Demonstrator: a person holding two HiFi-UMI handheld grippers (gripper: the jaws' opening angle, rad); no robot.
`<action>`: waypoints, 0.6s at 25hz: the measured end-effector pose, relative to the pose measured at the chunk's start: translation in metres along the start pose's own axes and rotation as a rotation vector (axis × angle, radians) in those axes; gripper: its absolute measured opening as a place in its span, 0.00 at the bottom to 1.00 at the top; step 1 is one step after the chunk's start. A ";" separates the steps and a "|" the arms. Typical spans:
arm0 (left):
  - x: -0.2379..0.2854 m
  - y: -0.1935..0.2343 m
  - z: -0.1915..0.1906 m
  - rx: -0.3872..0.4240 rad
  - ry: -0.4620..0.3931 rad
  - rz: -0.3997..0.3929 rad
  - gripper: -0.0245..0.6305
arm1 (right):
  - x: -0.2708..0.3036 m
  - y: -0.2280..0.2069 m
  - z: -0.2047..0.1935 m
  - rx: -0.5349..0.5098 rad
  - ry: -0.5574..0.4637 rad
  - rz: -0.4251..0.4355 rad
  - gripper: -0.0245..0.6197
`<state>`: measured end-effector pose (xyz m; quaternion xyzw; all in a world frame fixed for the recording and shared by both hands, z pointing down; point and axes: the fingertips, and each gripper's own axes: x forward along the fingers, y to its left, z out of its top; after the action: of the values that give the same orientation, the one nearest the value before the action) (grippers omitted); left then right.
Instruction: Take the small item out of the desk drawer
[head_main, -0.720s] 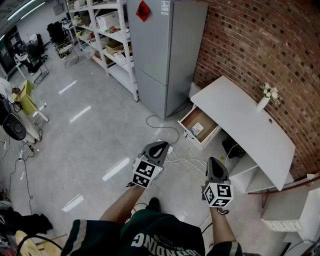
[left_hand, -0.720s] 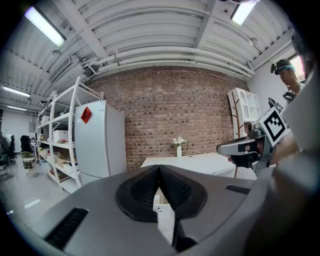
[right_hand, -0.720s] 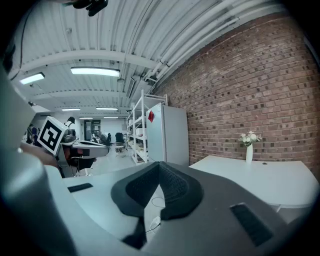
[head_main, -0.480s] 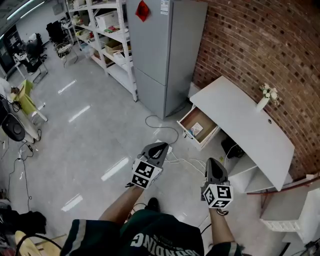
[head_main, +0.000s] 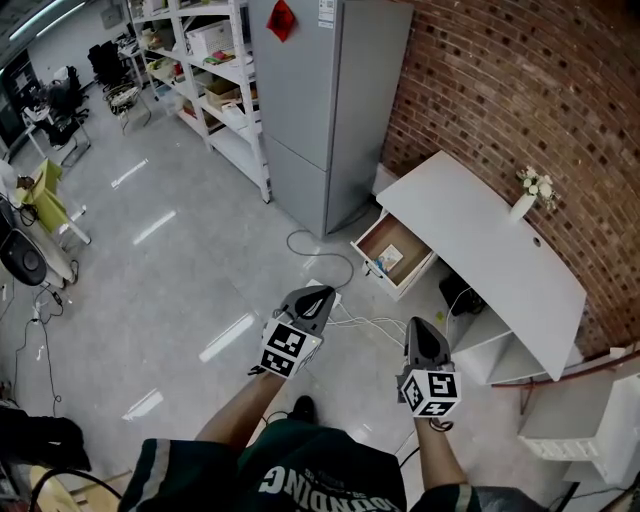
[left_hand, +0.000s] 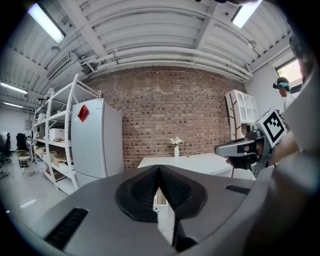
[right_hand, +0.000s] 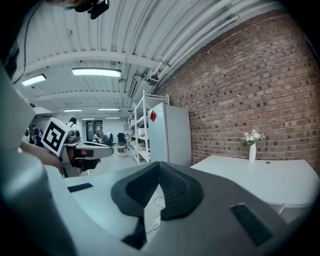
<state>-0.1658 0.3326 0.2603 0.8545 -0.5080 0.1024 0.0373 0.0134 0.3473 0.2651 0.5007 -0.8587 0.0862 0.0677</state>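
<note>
- Although a moment has passed, almost nothing is altered: the head view has only drifted slightly, and both claws are held out ahead of the body much as before.
- The left claw (head_main: 320, 291) is seen fully closed in the left gripper view, its ribbed pads (left_hand: 170, 186) pressed together with nothing caught between them.
- The right claw (head_main: 421, 326) is likewise closed and empty, as shown in the right gripper view.
- The drawer (head_main: 404, 238) is already pulled out from under the white counter (head_main: 480, 250), so no opening step appears to be needed.
- The small item (head_main: 391, 258), pale and flat, is still lying inside the drawer near its front, untouched; a bluish bit beside it cannot be made out.
- Both claws remain well apart from the drawer, with bare floor and loose cables (head_main: 350, 322) between.
- The task is judged to be at its approach stage: the gap has yet to be closed, and one claw has yet to be opened before any grasp.
</note>
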 end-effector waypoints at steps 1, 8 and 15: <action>0.001 0.001 0.000 -0.001 0.000 -0.002 0.06 | 0.001 0.001 0.000 0.000 0.002 0.001 0.07; 0.006 0.013 -0.004 -0.011 0.018 -0.011 0.06 | 0.010 0.004 0.002 0.001 0.010 -0.017 0.08; 0.006 0.026 -0.014 -0.008 0.026 -0.053 0.06 | 0.022 0.015 -0.001 0.007 0.008 -0.047 0.08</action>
<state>-0.1873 0.3172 0.2744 0.8661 -0.4849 0.1106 0.0502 -0.0106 0.3368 0.2693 0.5204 -0.8462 0.0895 0.0715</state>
